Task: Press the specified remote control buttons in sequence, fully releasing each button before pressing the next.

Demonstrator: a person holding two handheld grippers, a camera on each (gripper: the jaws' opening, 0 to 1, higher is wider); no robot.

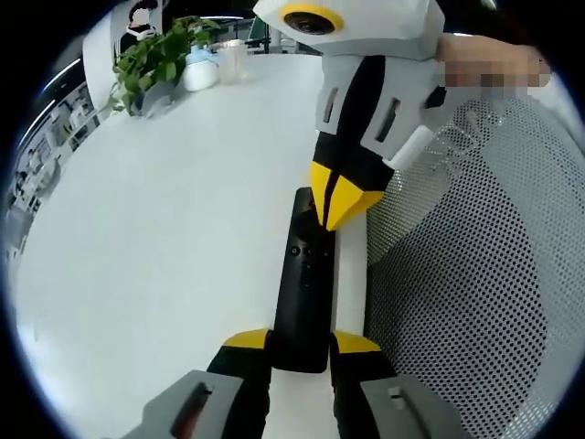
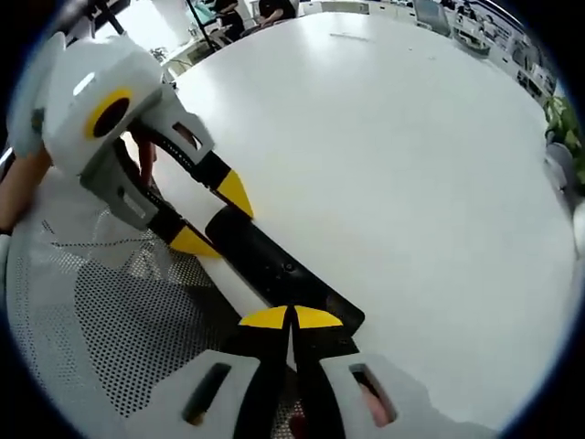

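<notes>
Your left gripper (image 1: 302,346) clamps the remote (image 1: 304,283); your right gripper (image 2: 291,317), jaws closed, presses a button; sequence progress unclear.

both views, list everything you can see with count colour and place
remote control: one, black, at the table's edge, near end between the left tool's jaws
table: one, white
mesh chair back: one, white, beside the table edge
potted plant: one, green, far side of the table
bottle: one, white with blue top, next to the plant
left tool: yellow tips, shut on the remote control
right tool: yellow tips together, pressing down on the remote control
</notes>
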